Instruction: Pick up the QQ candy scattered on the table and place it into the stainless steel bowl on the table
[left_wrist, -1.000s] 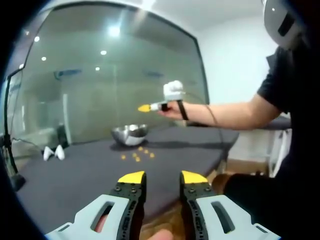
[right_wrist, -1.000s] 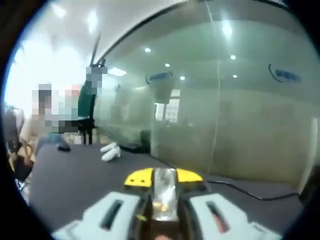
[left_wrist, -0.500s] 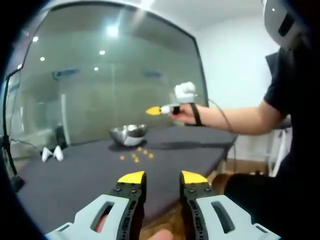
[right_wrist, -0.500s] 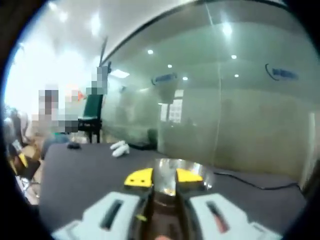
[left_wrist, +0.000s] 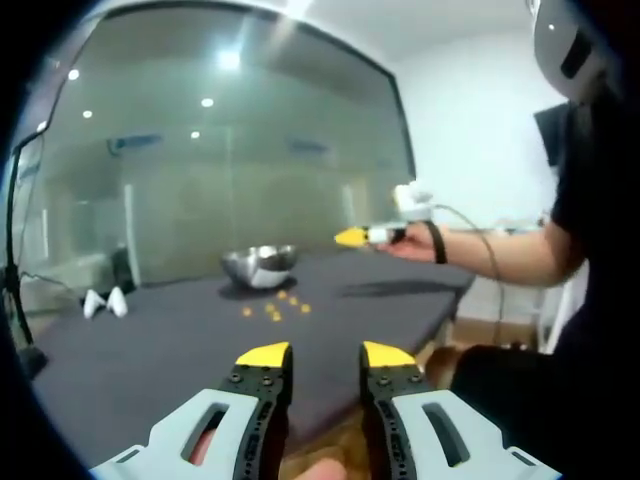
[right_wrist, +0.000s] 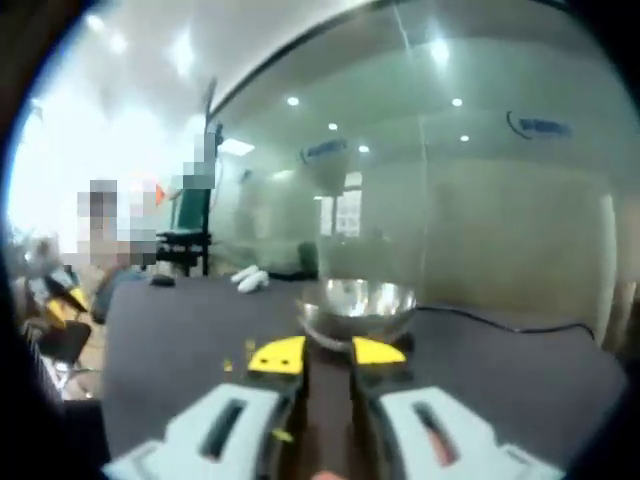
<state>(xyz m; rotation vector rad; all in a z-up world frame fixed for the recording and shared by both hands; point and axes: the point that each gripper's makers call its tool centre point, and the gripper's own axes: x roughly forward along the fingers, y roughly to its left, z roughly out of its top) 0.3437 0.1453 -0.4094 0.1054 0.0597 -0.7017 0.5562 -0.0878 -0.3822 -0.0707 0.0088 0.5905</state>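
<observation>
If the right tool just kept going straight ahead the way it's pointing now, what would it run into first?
Most likely the stainless steel bowl, which sits on the dark table directly beyond the right tool. Nothing shows between them, though depth is hard to judge.

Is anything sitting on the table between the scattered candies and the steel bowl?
Nothing visible. In the left gripper view the candies lie on bare dark table just in front of the bowl.

No legible text anywhere.
</observation>
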